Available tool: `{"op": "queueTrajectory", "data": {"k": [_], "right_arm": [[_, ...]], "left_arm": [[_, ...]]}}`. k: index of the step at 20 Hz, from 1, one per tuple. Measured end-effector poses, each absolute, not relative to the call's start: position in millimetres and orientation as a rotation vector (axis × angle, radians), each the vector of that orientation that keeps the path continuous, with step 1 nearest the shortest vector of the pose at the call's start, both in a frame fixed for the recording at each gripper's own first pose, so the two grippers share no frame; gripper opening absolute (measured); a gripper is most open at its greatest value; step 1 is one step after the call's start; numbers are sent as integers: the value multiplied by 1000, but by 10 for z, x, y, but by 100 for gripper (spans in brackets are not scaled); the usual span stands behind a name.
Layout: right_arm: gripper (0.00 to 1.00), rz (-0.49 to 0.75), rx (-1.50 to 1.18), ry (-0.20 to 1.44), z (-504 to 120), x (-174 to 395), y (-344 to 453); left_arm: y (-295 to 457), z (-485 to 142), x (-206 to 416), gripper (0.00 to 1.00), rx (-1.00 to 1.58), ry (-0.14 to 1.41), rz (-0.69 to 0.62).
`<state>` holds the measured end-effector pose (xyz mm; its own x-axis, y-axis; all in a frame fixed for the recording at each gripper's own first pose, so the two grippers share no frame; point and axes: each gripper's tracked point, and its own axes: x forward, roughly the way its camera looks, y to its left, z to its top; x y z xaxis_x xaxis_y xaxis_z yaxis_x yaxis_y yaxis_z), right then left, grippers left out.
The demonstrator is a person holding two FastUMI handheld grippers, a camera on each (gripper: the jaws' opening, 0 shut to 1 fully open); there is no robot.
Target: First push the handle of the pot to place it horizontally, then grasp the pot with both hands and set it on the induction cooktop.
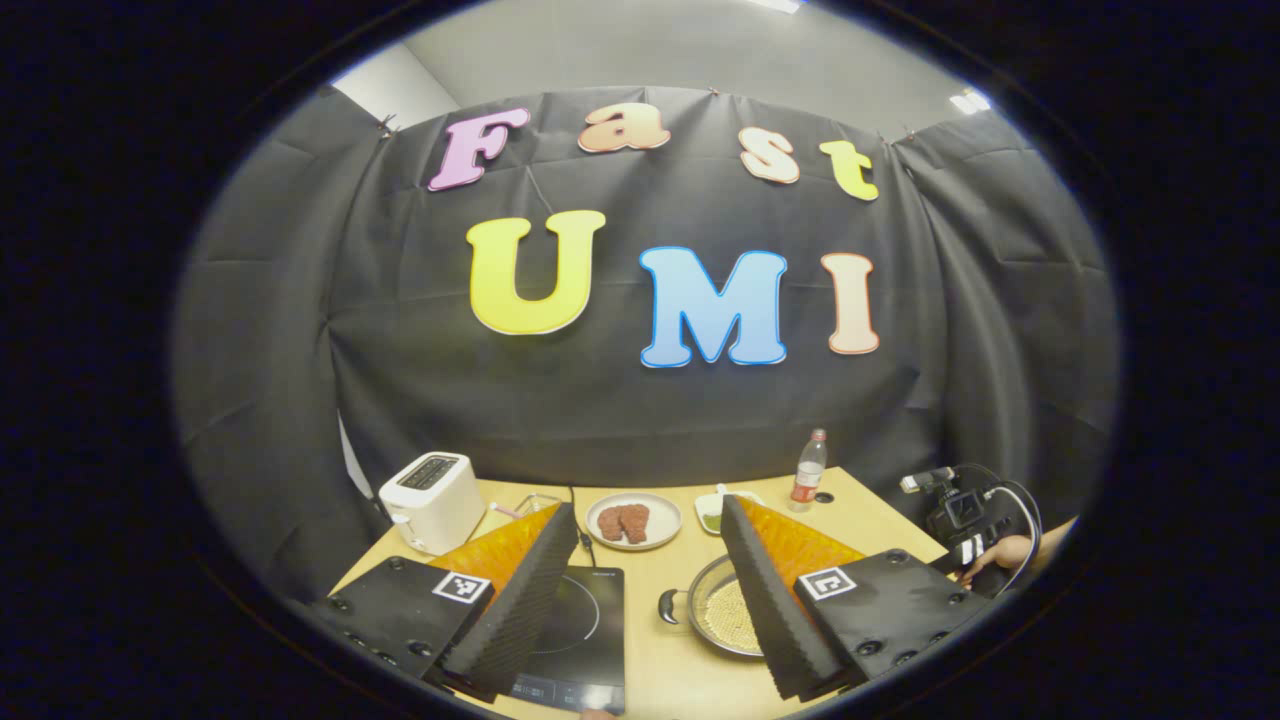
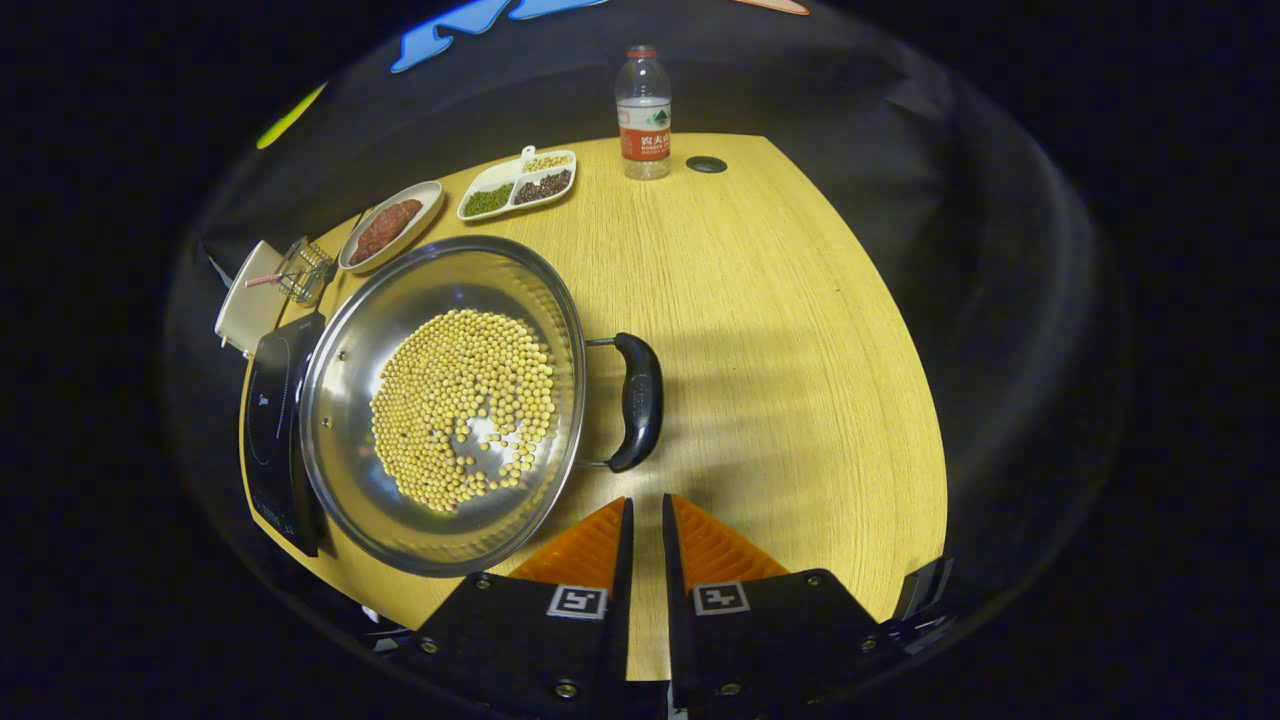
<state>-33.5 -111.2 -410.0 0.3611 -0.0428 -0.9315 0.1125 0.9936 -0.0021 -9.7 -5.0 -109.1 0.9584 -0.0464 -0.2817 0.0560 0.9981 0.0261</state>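
A steel pot with soybeans sits on the wooden table, touching the right edge of the black induction cooktop. Its right black handle points toward my right gripper, which is shut with nothing in it and sits just short of the handle's near end. In the left gripper view, the left gripper hovers open above the table. The cooktop lies under its left finger, and the pot with its left handle is partly hidden by its right finger.
At the back of the table are a white toaster, a plate of meat, a divided dish of beans and a water bottle. A hand holding the other gripper shows at the right. Bare tabletop lies right of the pot.
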Motion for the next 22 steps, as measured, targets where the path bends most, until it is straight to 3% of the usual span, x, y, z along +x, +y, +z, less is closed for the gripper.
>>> {"op": "queueTrajectory", "data": {"k": [2,3,5,7,8,15,22], "right_arm": [[28,-117,89,1144,-3933,-450,-1070],[42,-120,95,1116,-3848,-450,-1019],[62,-126,92,1053,-3636,-614,-961],[90,-128,89,985,-3372,-650,-856],[97,-130,92,950,-3300,-678,-819],[98,-165,105,792,-2921,-715,-655],[99,-126,129,791,-3172,-415,-709]], "left_arm": [[-101,-1090,-65,99,29,283,-94],[-132,-1120,-57,99,26,285,-114],[-162,-1146,-54,99,18,289,-154],[-182,-1181,-72,94,15,290,-185],[-192,-1199,-78,99,12,292,-198],[-260,-1696,-86,96,-46,396,-247],[-477,-2514,244,94,-41,546,-199]]}}
